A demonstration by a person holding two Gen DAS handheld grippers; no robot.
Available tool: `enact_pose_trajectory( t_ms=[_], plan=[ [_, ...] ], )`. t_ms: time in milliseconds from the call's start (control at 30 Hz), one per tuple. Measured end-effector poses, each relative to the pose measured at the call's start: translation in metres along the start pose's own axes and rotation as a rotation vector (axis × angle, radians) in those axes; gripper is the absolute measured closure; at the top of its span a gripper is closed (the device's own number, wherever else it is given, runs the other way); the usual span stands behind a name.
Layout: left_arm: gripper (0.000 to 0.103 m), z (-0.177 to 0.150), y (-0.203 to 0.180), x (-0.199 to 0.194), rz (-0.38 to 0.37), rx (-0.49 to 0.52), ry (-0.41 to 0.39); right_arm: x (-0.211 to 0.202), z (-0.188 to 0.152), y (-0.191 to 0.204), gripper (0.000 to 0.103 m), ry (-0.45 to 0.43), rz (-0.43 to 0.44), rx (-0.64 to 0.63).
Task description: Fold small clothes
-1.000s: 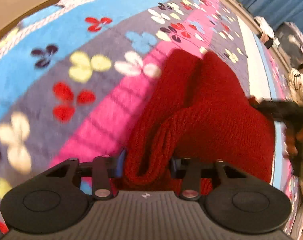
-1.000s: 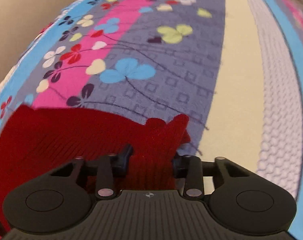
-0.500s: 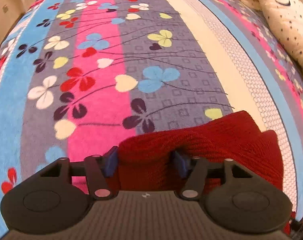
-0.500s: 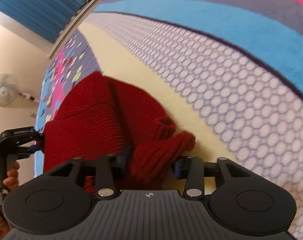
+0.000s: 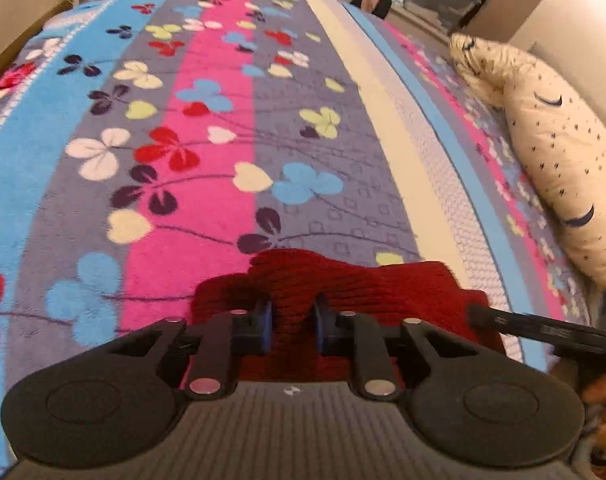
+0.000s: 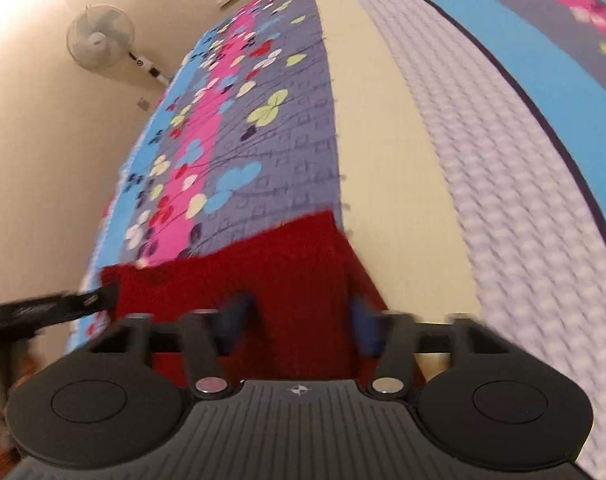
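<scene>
Left wrist view: red knit garment (image 5: 303, 280) lies bunched on bed's striped floral blanket (image 5: 207, 128), near cream stripe. Left gripper (image 5: 291, 330) pinching raised fold of knit between blue pads. Right gripper (image 6: 299, 320) spread wide, garment (image 6: 287, 276) flat between fingers, none clamped. Cream star-print pillow (image 5: 559, 168) at right bed edge; wall fan (image 6: 100, 37) on beige wall. Versus half second ago: right gripper let go of bunched cuff, garment flatter; left gripper's pinch narrower.
</scene>
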State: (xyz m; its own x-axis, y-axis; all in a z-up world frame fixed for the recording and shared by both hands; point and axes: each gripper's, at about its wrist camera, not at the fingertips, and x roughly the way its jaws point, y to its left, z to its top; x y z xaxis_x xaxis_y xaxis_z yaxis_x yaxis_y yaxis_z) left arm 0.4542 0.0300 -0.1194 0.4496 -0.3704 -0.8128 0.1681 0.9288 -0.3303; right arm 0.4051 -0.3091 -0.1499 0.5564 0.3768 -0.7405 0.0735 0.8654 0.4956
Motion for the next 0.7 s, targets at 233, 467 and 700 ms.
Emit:
enact_pose_trajectory(
  t_ms=[233,467,700],
  plan=[
    [0.066,-0.001,0.026,0.020,0.128,-0.032,0.048,0.012,-0.007,0.015,0.078,-0.045,-0.048,-0.071],
    [0.002,-0.018,0.011,-0.019,0.306,-0.015,-0.033,-0.044,-0.037,0.031,0.027,-0.161,-0.210,-0.146],
    [0.000,-0.128,-0.049,-0.130,0.421,0.050,-0.032,-0.170,-0.171,0.061,0.016,-0.248,-0.329,-0.184]
  ],
)
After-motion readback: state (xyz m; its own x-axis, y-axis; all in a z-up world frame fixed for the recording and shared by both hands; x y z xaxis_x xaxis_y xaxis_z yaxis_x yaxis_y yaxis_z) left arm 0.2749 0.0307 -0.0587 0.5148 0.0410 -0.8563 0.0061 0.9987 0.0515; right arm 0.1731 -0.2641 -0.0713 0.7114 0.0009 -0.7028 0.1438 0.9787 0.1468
